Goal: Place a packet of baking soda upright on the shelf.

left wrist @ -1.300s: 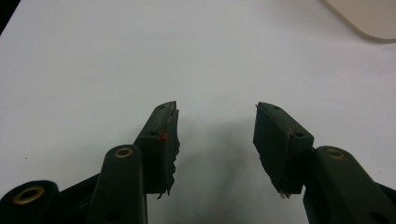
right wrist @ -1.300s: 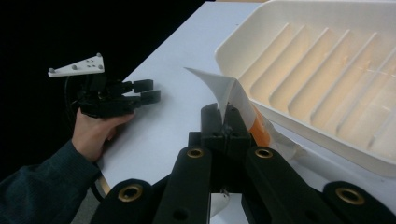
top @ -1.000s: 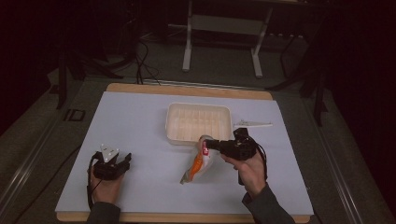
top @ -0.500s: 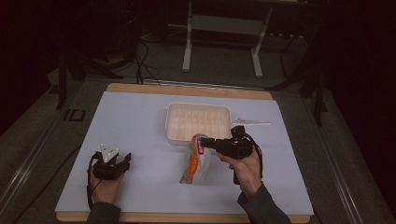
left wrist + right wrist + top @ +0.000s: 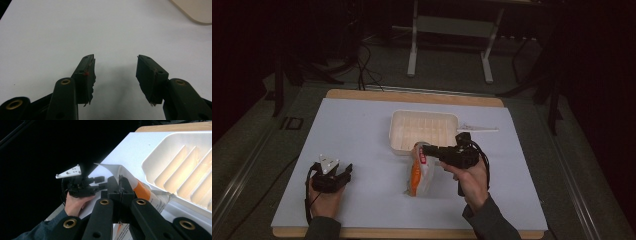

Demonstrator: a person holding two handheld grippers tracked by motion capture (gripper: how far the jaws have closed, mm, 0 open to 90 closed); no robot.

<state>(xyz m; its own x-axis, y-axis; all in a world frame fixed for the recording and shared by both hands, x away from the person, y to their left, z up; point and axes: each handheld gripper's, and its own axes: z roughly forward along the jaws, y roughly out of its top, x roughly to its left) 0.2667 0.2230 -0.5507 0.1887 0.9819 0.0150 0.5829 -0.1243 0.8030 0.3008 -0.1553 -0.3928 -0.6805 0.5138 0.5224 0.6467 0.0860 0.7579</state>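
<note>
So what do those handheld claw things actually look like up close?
Both are black. The left claw has two flat-faced jaws with worn pads, brass-coloured rivets, and a grey three-cornered plate on top. The right claw trails a black cable; a dark sleeve covers that forearm.

High view overlooks table (image 5: 362, 130); both tongs cameras sit close above it.

room dark | grey floor (image 5: 447, 65) | metal stand (image 5: 452, 25) behind table (image 5: 357, 120)

The left gripper (image 5: 343, 172) rests low with its 2 fingers (image 5: 86, 75) spread apart; the right gripper (image 5: 424, 149), raised, has its fingers pressed together.
</note>
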